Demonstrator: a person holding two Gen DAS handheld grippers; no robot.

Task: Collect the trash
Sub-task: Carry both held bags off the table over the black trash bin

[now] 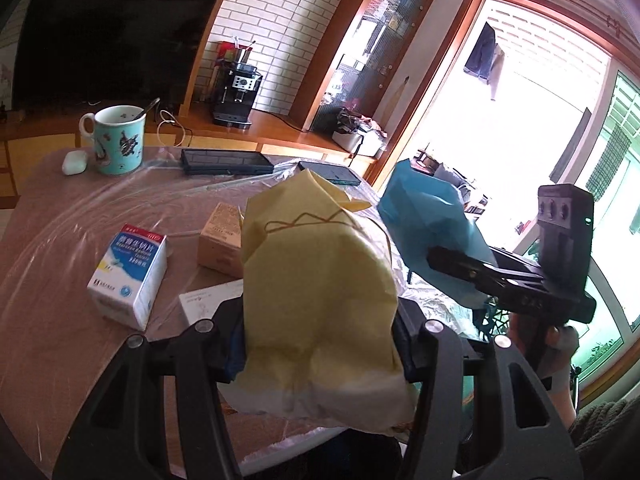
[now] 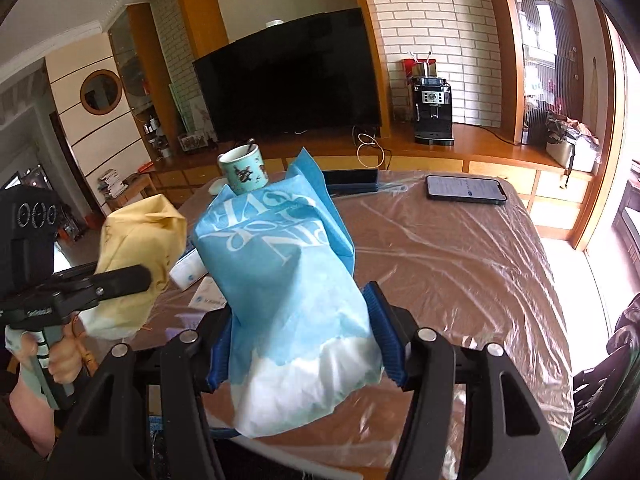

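Note:
My left gripper (image 1: 318,354) is shut on a crumpled yellow paper bag (image 1: 316,280), which stands up between its fingers and fills the middle of the left wrist view. My right gripper (image 2: 300,340) is shut on a crumpled blue and white bag (image 2: 280,272) with white lettering, its blue pads (image 2: 386,340) pressing the bag's sides. Each view shows the other gripper from the side: the right gripper (image 1: 452,264) holds the blue bag (image 1: 432,216) at the right, the left gripper (image 2: 132,276) holds the yellow bag (image 2: 140,240) at the left. Both bags hang above the table's near edge.
The brown table (image 2: 460,264) is under clear plastic film. On it stand a turquoise mug (image 1: 118,140) with a spoon, an earbud case (image 1: 75,161), a white medicine box (image 1: 130,274), a tan box (image 1: 220,240), a leaflet (image 1: 208,300), a phone (image 2: 466,189) and a dark flat device (image 1: 226,161).

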